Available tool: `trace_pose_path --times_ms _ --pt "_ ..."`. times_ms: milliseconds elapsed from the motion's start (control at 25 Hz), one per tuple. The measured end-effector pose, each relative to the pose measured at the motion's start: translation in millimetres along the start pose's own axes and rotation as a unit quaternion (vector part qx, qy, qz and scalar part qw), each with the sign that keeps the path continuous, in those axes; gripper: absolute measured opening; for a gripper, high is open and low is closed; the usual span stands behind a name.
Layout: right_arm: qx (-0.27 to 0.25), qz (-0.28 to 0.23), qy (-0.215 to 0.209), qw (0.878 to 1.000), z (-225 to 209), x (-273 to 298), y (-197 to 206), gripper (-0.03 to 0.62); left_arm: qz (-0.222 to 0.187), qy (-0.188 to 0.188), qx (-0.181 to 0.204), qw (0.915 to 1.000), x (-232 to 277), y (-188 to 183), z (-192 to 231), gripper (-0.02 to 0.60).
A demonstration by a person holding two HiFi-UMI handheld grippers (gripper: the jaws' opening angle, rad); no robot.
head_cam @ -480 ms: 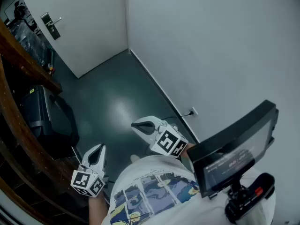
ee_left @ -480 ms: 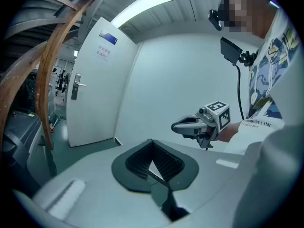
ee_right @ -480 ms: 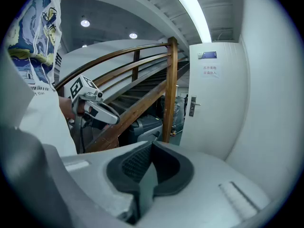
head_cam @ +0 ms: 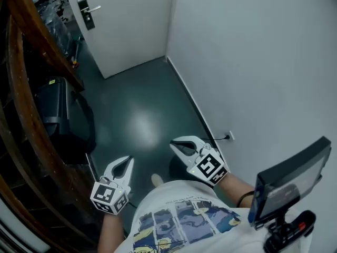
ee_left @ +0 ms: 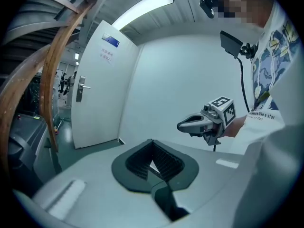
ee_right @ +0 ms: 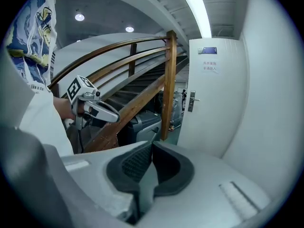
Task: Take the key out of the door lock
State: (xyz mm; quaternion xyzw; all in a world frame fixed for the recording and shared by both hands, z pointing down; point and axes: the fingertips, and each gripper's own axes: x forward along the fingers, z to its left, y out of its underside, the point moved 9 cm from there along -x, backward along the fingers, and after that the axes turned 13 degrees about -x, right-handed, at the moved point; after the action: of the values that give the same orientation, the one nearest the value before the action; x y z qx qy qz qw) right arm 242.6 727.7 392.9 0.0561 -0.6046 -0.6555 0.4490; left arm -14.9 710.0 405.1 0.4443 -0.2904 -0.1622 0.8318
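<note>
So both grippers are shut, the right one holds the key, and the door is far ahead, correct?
No, the right gripper holds nothing: the right gripper view shows its jaws together with no key between them. The left gripper is shut too, and the door is far ahead.

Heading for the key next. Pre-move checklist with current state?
1. Left tongs empty: ok, shut with nothing between them.
2. Right tongs empty: ok, shut with nothing between them.
3. Tongs open for a grasp: not ok, both are shut.
4. Lock within reach: not ok, the door stands at the far end of the hallway.
5. Key in the lock plate: cannot tell, too small from here.
6. Path to the door: ok, the green floor ahead looks bare.
</note>
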Motion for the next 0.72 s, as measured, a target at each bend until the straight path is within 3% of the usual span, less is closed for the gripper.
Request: trace_pose_path --times_ms 360,720 --pt "-0.001 -0.022 -0.027 0.999 -44.6 62.4 -1.5 0.015 -0.029 -0.029 0.006 0.9991 23.9 -29.0 48.2 0.005" --pt "-0.001 -0.057 -0.067 0.996 -178.2 170.6 -27.7 0.020 -0.051 -0.091 -0.013 0.9945 90.1 -121.7 124.2 0.021"
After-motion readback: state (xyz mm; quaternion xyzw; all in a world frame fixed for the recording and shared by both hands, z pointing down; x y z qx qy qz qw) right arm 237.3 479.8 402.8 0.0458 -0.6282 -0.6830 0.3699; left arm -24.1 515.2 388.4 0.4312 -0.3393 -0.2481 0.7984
